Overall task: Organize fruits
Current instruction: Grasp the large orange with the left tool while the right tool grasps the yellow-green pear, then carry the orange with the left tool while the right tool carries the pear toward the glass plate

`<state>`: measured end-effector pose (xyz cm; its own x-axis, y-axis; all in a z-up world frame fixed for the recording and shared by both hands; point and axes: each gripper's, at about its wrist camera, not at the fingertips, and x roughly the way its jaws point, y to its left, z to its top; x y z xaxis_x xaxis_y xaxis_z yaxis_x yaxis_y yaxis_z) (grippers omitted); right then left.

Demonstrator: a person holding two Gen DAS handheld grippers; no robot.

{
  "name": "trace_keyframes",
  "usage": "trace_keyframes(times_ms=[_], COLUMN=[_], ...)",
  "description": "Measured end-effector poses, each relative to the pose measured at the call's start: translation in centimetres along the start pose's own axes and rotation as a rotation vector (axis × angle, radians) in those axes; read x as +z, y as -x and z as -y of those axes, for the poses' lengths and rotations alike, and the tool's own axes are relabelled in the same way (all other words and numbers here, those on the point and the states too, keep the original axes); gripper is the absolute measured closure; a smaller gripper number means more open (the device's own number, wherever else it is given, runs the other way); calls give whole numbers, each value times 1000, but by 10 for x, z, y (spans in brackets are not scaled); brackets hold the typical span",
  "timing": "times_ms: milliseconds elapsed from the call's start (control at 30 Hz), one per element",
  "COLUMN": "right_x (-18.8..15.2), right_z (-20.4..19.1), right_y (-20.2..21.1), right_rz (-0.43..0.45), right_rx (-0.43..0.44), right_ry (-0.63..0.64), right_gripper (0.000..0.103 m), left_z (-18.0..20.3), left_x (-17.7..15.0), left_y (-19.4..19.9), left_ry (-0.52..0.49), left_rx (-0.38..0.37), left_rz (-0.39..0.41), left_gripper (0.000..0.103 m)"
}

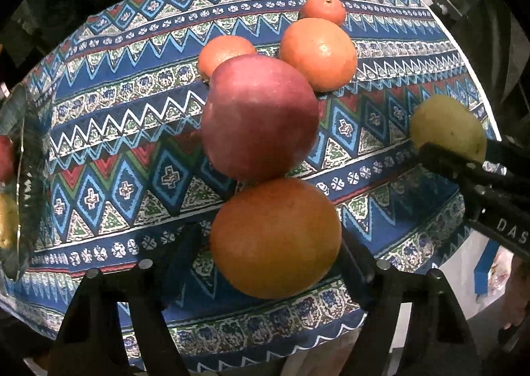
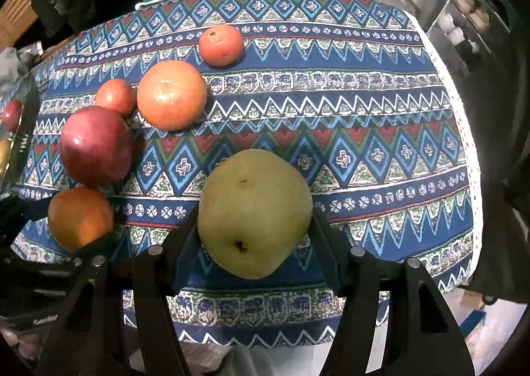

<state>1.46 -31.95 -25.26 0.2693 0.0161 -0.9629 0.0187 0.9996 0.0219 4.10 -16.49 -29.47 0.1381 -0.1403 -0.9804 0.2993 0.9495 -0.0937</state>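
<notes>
Your left gripper [image 1: 275, 243] has its two black fingers on either side of a large orange [image 1: 275, 237], and they look clamped on its flanks. Your right gripper [image 2: 255, 220] grasps a yellow-green pear [image 2: 255, 212] the same way, with a finger pressed to each side and the blossom end facing the camera. Whether either fruit is lifted or resting on the patterned tablecloth [image 2: 364, 131] cannot be told.

Just beyond the orange, touching or nearly touching it, sits a red apple [image 1: 260, 117]. Behind the apple are a second large orange [image 1: 318, 53], a smaller orange [image 1: 225, 55] and, farthest back, a small tangerine [image 1: 324, 10]. At the far left edge stands a glass bowl [image 1: 20, 177] that already holds something red and something yellow.

The bowl is probably where the fruit goes. Raise the orange straight up before you swing left, so that it does not nudge the apple and set it rolling. Keep your squeeze steady and modest; both fruits are round and smooth and could slip forward out of the fingers. Move one hand at a time, since the bowl lies well to the left and the right hand must cross over the cluster.
</notes>
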Motion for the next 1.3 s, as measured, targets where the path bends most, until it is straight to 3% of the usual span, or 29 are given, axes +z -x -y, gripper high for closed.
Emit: trace_keyframes(times_ms=[67, 367, 667, 1033, 1300], right_x=[1, 5, 10, 22, 28], right_z=[-1, -10, -16, -33, -49], right_y=[-1, -1, 15, 59, 90], right_rz=[0, 15, 71, 198, 281], right_rx=[3, 11, -3, 12, 23], right_ry=[-1, 17, 47, 83, 104], right_gripper=[40, 40, 40, 40, 40], left_z=[0, -3, -36, -50, -59], left_x=[-1, -9, -14, -9, -6], left_y=[-1, 7, 42, 80, 111], left_ry=[1, -8, 14, 26, 51], left_rx=[-33, -43, -18, 77, 99], left_rz=[2, 15, 70, 203, 292], left_gripper=[34, 35, 35, 35, 35])
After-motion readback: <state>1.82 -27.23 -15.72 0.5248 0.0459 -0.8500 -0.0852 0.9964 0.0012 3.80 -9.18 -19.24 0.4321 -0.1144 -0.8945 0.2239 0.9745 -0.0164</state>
